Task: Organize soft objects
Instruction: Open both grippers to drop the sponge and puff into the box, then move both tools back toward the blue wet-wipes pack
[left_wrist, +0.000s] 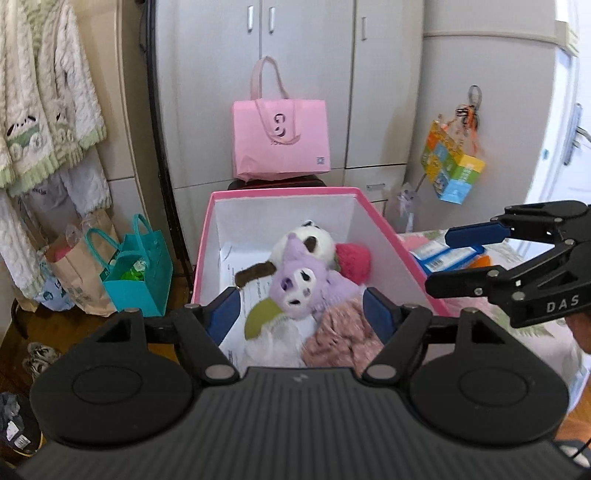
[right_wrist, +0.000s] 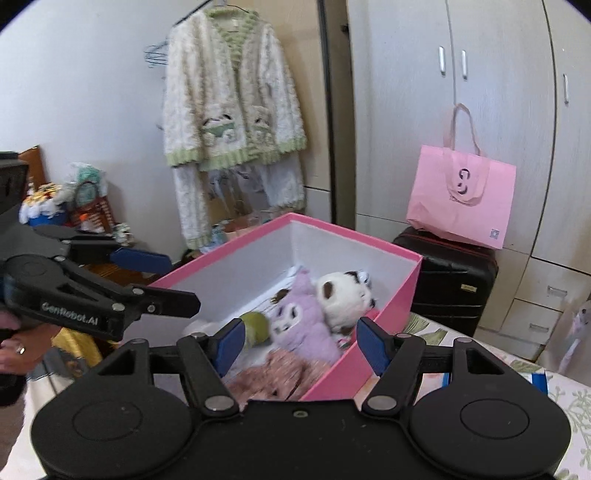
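A pink box (left_wrist: 384, 236) with white inside walls holds soft toys: a purple plush (left_wrist: 299, 284), a white and brown panda plush (left_wrist: 306, 243), a red plush (left_wrist: 352, 258), a green piece (left_wrist: 260, 317) and a pink fuzzy item (left_wrist: 343, 339). My left gripper (left_wrist: 301, 314) is open and empty just above the box's near end. My right gripper (right_wrist: 299, 341) is open and empty over the box's (right_wrist: 391, 299) near right side. The purple plush (right_wrist: 306, 328) and the panda plush (right_wrist: 343, 299) show in the right wrist view too.
A pink tote bag (left_wrist: 280, 144) stands on a dark suitcase (right_wrist: 450, 284) behind the box. Teal (left_wrist: 138, 273) and brown paper bags (left_wrist: 74, 273) stand on the floor at left. Fuzzy clothes (right_wrist: 232, 110) hang on the wall. Cupboards (left_wrist: 303, 74) are behind. A floral bed cover (right_wrist: 554, 398) lies under the box.
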